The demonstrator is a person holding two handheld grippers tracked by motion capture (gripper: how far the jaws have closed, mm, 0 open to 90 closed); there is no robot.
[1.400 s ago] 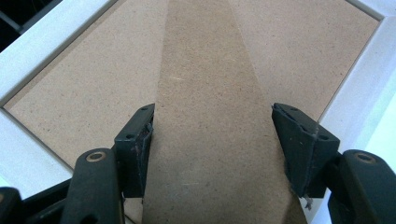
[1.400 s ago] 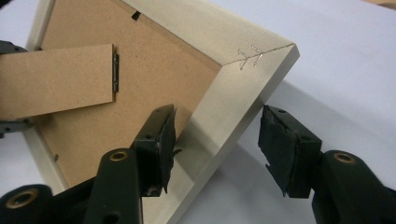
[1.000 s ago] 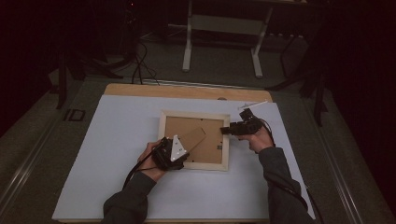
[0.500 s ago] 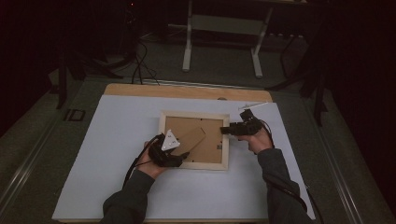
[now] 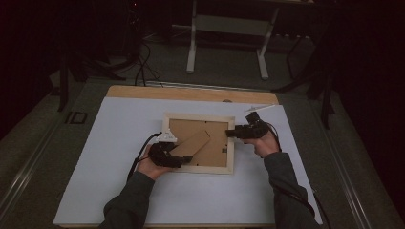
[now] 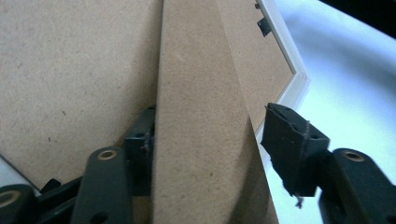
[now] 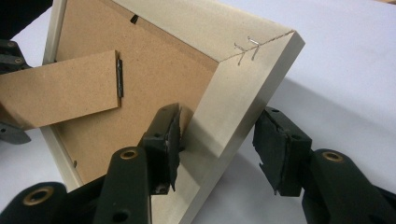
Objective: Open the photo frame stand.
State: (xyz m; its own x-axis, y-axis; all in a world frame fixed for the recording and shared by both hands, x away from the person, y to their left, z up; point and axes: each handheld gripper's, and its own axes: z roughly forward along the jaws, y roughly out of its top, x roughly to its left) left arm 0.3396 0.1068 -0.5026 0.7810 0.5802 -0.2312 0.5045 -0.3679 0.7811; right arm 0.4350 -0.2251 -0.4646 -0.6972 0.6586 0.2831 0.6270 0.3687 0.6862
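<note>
A light wooden picture frame (image 5: 198, 116) lies face down on the white table, brown backing (image 6: 79, 70) up. Its cardboard easel stand (image 5: 193, 143) angles across the back. My left gripper (image 5: 184, 158) is at the frame's near left corner. The stand (image 6: 201, 116) runs between its jaws, which have just been closing. One pad is at the stand's edge and the other pad (image 6: 285, 140) is a little apart. My right gripper (image 5: 231, 133) straddles the frame's right rail (image 7: 233, 107). One pad (image 7: 170, 135) is at the rail's inner edge, and the outer pad (image 7: 275, 149) is off it.
A white sheet (image 5: 119, 143) covers the table, and a wooden strip (image 5: 191, 93) shows along its far edge. A small white item (image 5: 260, 109) lies beyond the right hand. Metal stand legs (image 5: 227, 43) and cables are on the dark floor behind.
The left gripper has shifted a little along the frame's near left corner and turned, so the stand now lies between its jaws. The right gripper and the frame have stayed put.
</note>
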